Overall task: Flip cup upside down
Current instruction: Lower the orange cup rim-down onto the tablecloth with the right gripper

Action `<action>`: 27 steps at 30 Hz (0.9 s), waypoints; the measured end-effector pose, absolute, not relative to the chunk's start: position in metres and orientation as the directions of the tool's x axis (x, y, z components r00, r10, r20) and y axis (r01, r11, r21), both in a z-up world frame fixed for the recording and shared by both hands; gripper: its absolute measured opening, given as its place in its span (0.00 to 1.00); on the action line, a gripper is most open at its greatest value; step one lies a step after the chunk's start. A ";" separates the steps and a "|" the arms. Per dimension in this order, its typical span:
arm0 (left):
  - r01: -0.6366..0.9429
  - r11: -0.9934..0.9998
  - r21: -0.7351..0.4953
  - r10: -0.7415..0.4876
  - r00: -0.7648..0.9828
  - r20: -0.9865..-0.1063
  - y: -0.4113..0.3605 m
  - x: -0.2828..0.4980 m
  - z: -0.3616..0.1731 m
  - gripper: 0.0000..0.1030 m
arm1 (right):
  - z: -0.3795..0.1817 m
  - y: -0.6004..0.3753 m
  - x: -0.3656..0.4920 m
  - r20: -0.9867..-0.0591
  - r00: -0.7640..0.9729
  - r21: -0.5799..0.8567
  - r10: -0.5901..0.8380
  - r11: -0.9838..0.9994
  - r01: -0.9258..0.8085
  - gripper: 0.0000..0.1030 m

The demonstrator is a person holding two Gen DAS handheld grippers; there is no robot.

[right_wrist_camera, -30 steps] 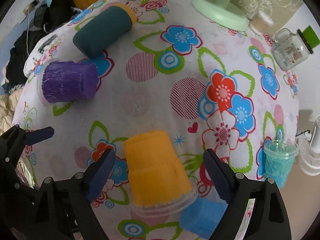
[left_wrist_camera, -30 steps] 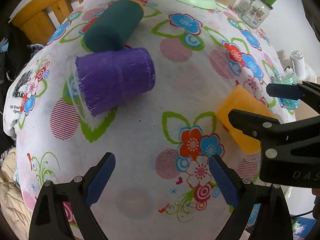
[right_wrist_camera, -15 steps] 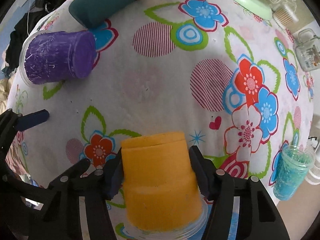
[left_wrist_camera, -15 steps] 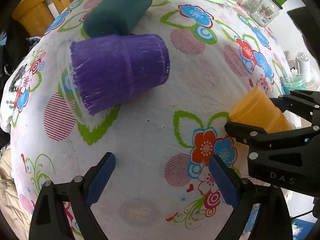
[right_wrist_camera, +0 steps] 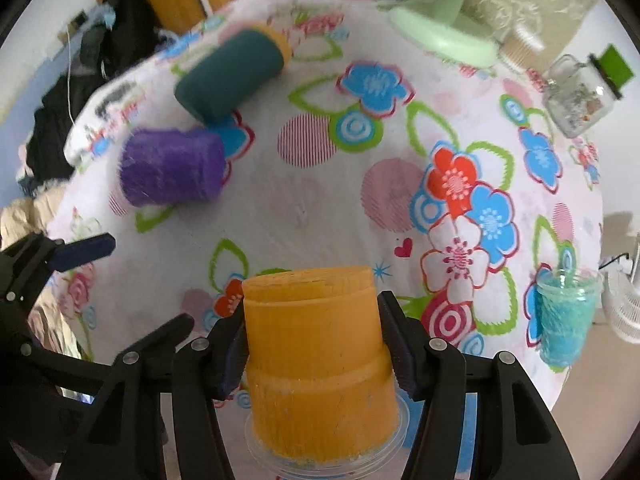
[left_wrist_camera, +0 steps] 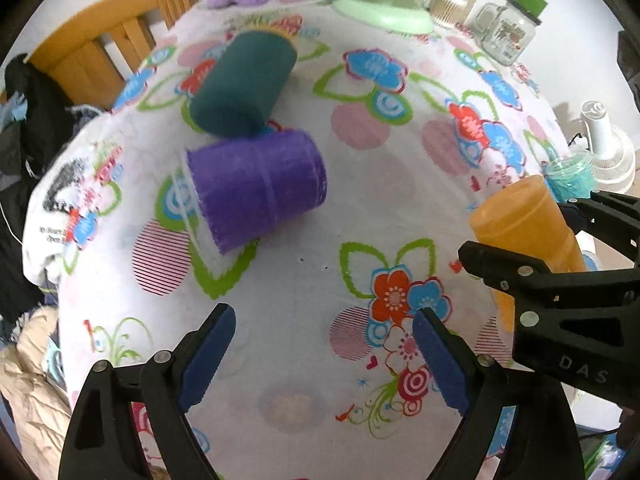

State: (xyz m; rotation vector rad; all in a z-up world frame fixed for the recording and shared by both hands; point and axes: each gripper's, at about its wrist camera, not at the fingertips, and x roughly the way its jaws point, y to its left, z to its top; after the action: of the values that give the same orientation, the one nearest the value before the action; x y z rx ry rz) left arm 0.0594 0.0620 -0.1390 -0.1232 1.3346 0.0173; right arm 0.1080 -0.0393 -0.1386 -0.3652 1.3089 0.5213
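Observation:
My right gripper point(right_wrist_camera: 314, 354) is shut on the orange cup point(right_wrist_camera: 316, 360), its closed bottom pointing away from me and its clear rim toward the camera. In the left wrist view the orange cup point(left_wrist_camera: 524, 224) is held tilted above the table at the right, between the right gripper's fingers point(left_wrist_camera: 504, 270). My left gripper point(left_wrist_camera: 324, 360) is open and empty above the flowered tablecloth point(left_wrist_camera: 304, 264). A purple cup point(left_wrist_camera: 256, 192) lies on its side ahead of it; it also shows in the right wrist view point(right_wrist_camera: 172, 172).
A dark teal cup point(left_wrist_camera: 240, 84) lies on its side behind the purple one. A turquoise cup point(right_wrist_camera: 564, 316) stands upright at the table's right edge. A green fan base point(left_wrist_camera: 384, 12) and a glass jar point(left_wrist_camera: 508, 32) stand at the back. A wooden chair point(left_wrist_camera: 92, 52) is at the left.
My right gripper closed on the orange cup and lifted it off the table, tilting it. My left gripper first neared the purple cup, then drew back, staying open.

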 end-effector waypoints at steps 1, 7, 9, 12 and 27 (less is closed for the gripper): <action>-0.082 0.994 -0.077 -0.055 0.242 -0.969 0.061 0.060 -0.135 0.89 | -0.131 -0.042 0.105 -0.967 0.190 0.040 0.172 0.834 -0.550 0.61; -0.048 0.998 -0.034 -0.018 0.287 -0.958 0.058 0.047 -0.101 0.89 | -0.098 -0.050 0.096 -0.922 0.292 0.064 0.255 0.843 -0.534 0.61; -0.043 0.998 -0.041 -0.027 0.294 -0.955 0.057 0.044 -0.092 0.90 | -0.085 -0.052 0.090 -0.903 0.326 0.075 0.280 0.849 -0.523 0.61; -0.018 0.999 -0.049 -0.042 0.305 -0.952 0.061 0.042 -0.081 0.91 | -0.069 -0.051 0.077 -0.871 0.388 0.079 0.302 0.864 -0.497 0.61; 0.162 0.984 -0.074 -0.117 0.272 -0.955 0.086 0.038 -0.089 0.91 | -0.073 -0.057 0.025 -0.760 0.608 0.128 0.231 0.970 -0.209 0.61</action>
State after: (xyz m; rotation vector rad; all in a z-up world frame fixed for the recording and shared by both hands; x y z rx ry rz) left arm 0.0378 0.0864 -0.0885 0.0402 1.2815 -0.1874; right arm 0.0251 -0.0569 -0.0733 0.0266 0.8815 0.2544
